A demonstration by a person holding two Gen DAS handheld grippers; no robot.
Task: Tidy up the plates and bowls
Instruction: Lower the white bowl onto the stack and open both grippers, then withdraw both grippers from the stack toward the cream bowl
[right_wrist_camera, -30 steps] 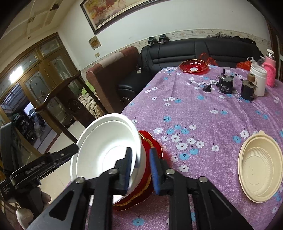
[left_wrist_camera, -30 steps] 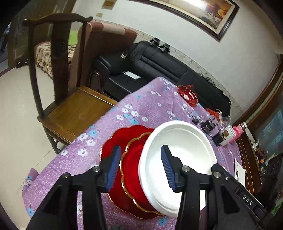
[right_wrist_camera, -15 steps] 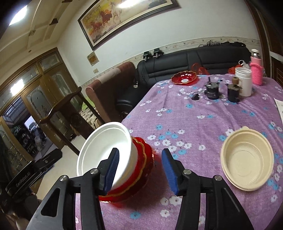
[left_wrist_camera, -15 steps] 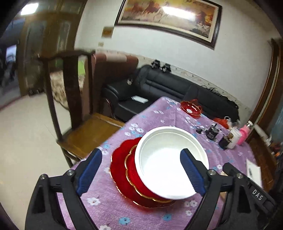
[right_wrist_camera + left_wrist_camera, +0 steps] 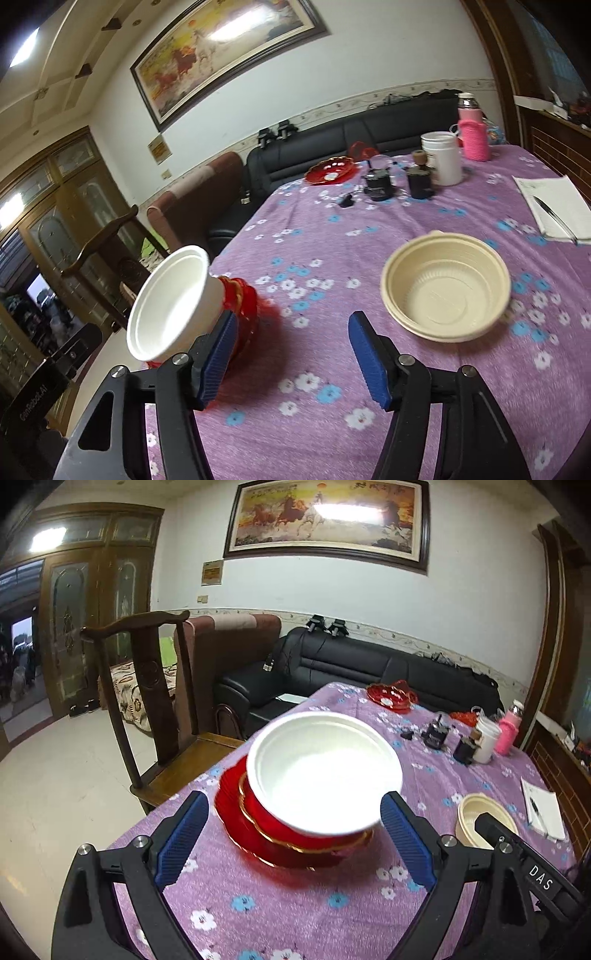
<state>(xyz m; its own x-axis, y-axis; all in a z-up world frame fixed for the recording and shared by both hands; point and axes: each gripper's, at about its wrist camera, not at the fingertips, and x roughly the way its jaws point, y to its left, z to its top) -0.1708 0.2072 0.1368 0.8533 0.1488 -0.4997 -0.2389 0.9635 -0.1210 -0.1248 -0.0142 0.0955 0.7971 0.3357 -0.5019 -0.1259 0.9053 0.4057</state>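
**Black frames, blue ribbed pads**

The left gripper [image 5: 293, 836] is a matte black frame with triangular cut-outs, silver round screw heads at its joints, and two fingers [image 5: 181, 843] faced with ribbed blue pads. A white "DAS" label sits on its right side. The right gripper [image 5: 293, 360] matches it: black frame, silver screws, blue ribbed pads [image 5: 369, 360].

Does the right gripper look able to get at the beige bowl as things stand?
Probably yes. The right gripper has its jaws open and empty, and the beige bowl sits alone on bare tablecloth just ahead to the right, with nothing between them.
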